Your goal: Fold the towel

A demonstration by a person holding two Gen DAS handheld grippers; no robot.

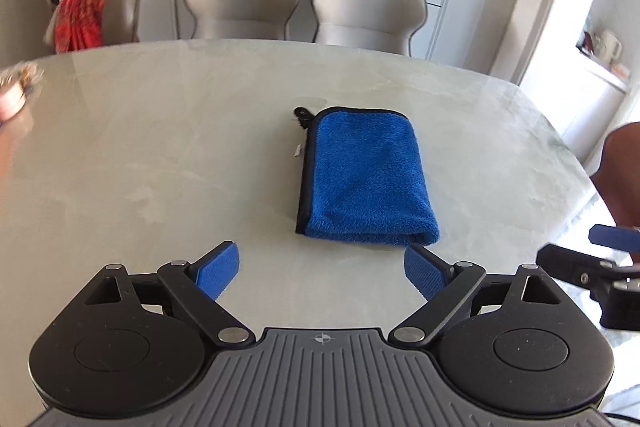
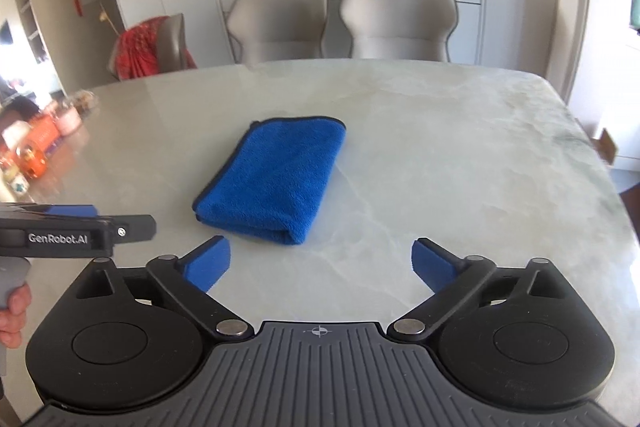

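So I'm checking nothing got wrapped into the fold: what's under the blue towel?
The blue towel lies folded flat on the marble table. Only its black loop sticks out at the far left corner. Anything inside the fold is covered.

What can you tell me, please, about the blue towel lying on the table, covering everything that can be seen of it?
The blue towel is a plush, fleecy cloth with black edging. It is already folded into a compact rectangle of several layers, with a rounded fold along one long side and the trimmed edges stacked along the other. A small black loop and a white tag stick out at its far corner. It lies flat on the pale marble-look table, near the middle. Nothing else touches it; both pairs of jaws are open and clear of it.
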